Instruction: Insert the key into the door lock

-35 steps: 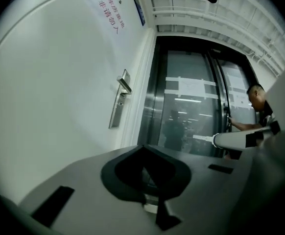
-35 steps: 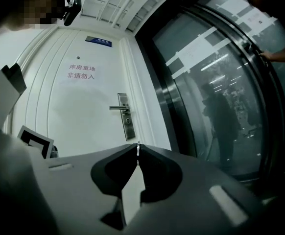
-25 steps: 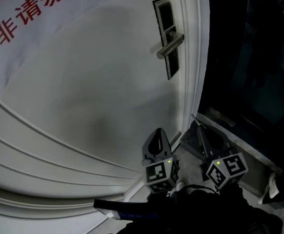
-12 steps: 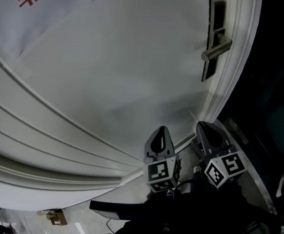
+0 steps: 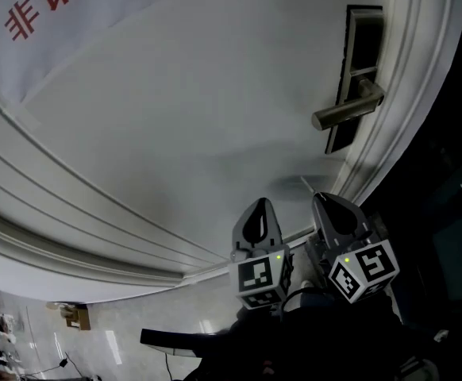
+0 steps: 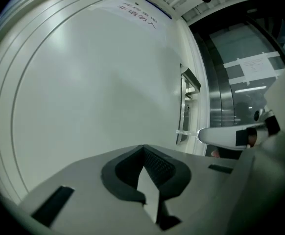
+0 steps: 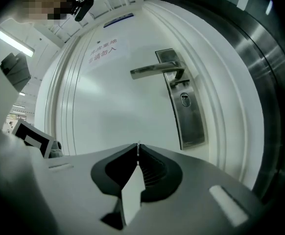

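The white door (image 5: 183, 109) carries a dark lock plate (image 5: 363, 46) with a metal lever handle (image 5: 344, 113). In the right gripper view the steel lock plate (image 7: 189, 116) shows its keyhole (image 7: 184, 100) below the handle (image 7: 154, 71). My right gripper (image 5: 320, 198) is shut on a thin key (image 7: 138, 146), seen edge-on and poking out of the jaws; its tip (image 5: 304, 184) points at the door well below the lock. My left gripper (image 5: 259, 205) hangs beside it, shut and empty (image 6: 143, 151).
A white paper sign (image 5: 48, 6) with red characters is stuck on the door's upper left. Raised moulding (image 5: 72, 221) curves across the door. The door frame (image 5: 410, 94) and a dark glass panel (image 5: 461, 173) lie to the right. A tiled floor (image 5: 96, 332) shows at the bottom left.
The head view has swung, so the lock now sits further right and higher. Both grippers stay low, side by side, and have crept slightly up toward the door.
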A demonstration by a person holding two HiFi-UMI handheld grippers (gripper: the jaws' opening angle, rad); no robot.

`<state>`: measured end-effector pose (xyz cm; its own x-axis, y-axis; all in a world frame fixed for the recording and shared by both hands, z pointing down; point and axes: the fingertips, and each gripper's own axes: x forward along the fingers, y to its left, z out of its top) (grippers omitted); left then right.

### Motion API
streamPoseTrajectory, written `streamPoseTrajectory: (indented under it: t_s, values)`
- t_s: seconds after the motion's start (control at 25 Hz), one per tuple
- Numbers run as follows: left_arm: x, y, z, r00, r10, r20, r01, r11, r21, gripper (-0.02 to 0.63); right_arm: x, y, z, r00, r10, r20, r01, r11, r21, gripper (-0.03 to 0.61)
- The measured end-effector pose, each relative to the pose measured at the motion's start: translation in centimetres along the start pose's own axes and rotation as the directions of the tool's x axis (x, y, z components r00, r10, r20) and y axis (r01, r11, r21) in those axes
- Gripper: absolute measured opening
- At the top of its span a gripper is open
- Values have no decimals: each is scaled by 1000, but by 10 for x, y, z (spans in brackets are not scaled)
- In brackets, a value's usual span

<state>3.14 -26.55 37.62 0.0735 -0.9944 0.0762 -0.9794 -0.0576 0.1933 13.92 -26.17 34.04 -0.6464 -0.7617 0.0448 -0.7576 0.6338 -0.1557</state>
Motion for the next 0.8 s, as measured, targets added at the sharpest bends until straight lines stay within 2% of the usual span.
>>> streamPoseTrajectory:
  t_s: [0.08, 0.32, 0.48, 0.68, 0.8]
  values:
    - [6, -11, 1, 1000, 15, 8, -15, 1000, 1, 2, -1, -13, 4, 1000, 20, -5, -20, 1000, -15, 12]
    - [20, -42, 5, 999, 41, 24, -42, 999, 33, 2, -7, -49, 22, 998, 61, -12, -62, 987, -150, 12]
    - [27, -59, 16, 995, 63, 83, -66, 997, 34, 2, -12, -70, 35, 998, 64, -5, -63, 968, -242, 12]
    - [36, -78, 30, 992, 52, 111, -58, 997, 48, 2, -11, -89, 58, 999, 43, 18, -32, 914, -404, 12]
    - [40, -79, 39, 990, 57, 126, -63, 997, 41, 2, -9, -95, 72, 1000, 4, 29, 11, 858, -513, 12]
